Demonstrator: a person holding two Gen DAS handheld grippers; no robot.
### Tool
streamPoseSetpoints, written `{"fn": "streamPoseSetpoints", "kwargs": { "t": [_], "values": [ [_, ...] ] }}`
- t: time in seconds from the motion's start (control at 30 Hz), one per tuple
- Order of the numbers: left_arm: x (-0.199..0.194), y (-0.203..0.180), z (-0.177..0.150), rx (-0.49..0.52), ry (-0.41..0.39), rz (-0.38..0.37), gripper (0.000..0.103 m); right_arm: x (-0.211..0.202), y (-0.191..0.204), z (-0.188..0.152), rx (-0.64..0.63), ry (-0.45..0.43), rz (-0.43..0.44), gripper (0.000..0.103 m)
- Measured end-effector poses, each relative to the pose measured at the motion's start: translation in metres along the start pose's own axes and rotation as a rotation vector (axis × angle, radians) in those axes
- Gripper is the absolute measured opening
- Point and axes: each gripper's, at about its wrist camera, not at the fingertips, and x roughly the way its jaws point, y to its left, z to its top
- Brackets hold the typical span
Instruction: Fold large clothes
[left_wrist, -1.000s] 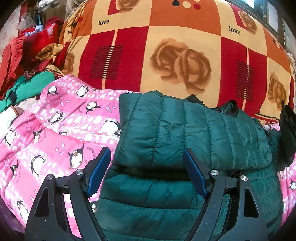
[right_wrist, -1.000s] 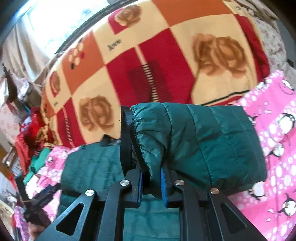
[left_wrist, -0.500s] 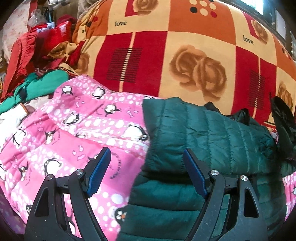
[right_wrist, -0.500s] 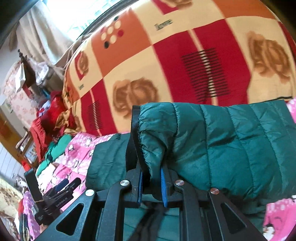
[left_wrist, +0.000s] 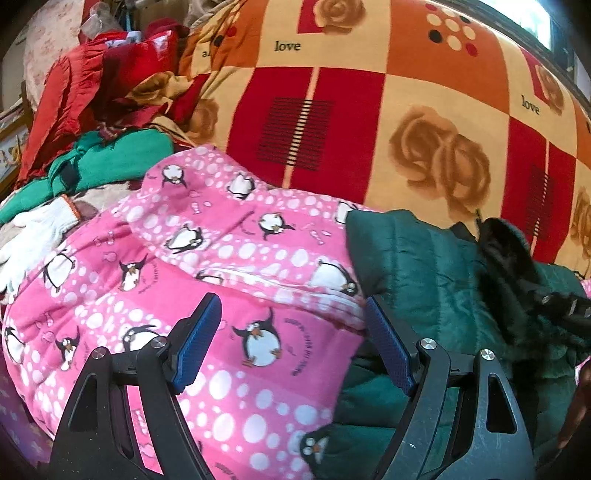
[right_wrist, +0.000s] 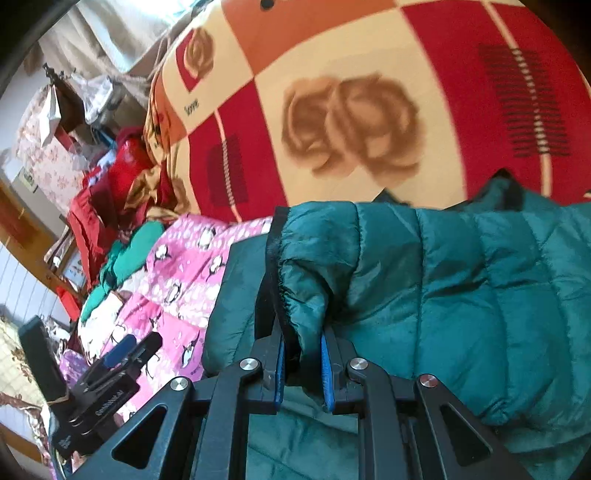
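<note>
Quilted nylon: the dark green puffer jacket (right_wrist: 461, 295) is what I am folding; it lies on the pink penguin-print blanket (left_wrist: 207, 295), in front of the big red and orange rose blanket (left_wrist: 369, 122) at the far side.
Right gripper (right_wrist: 303, 363): I have it clamped tight on a black-trimmed edge of the jacket, the blue pads nearly meeting with a bunch of fabric between them.
Why held so: my guess is that gripping the trimmed edge lets me carry that flap across the body as one panel instead of letting it slump.
Left gripper (left_wrist: 291, 347): I have it wide open and empty, hanging over the pink blanket just left of the jacket's left edge.
Why there: I judge it is kept out of the way, free to pin or smooth the next fold.
Jacket look: puffy stitched channels, slight sheen, one layer doubled over another and bulging instead of lying flat; a black lining or collar (left_wrist: 506, 251) shows at its far right.
Far left: a heap of red and green clothes (left_wrist: 92, 122) and a white knit glove (left_wrist: 33, 229), well apart from the jacket.
</note>
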Motion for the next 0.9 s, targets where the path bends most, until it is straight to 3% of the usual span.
{"fn": "streamPoseSetpoints", "kwargs": {
  "t": [0.27, 0.3, 0.33, 0.4, 0.57, 0.67, 0.9],
  "values": [
    [0.008, 0.011, -0.002, -0.023, 0.017, 0.008, 0.08, 0.037, 0.005, -0.011, 0.024, 0.056, 0.02, 0.019],
    [0.008, 0.011, -0.003, -0.024, 0.019, 0.007, 0.08, 0.036, 0.003, -0.011, 0.033, 0.051, 0.047, 0.031],
    [0.008, 0.011, -0.003, -0.025, 0.021, 0.006, 0.08, 0.033, 0.003, -0.011, 0.04, 0.047, 0.086, 0.051],
    [0.007, 0.009, -0.003, -0.025, 0.021, 0.002, 0.08, 0.024, 0.006, -0.011, 0.042, 0.041, 0.133, 0.07],
    [0.002, 0.004, -0.001, -0.048, 0.02, -0.037, 0.08, -0.02, 0.013, -0.013, -0.028, 0.002, 0.098, 0.07],
    [-0.005, -0.002, 0.001, -0.081, 0.013, -0.111, 0.08, -0.051, 0.0, -0.017, -0.022, -0.026, 0.073, 0.07],
    [-0.01, -0.045, 0.01, -0.133, 0.04, -0.301, 0.081, -0.13, -0.063, -0.03, 0.008, -0.12, -0.095, 0.07]
  ]
}}
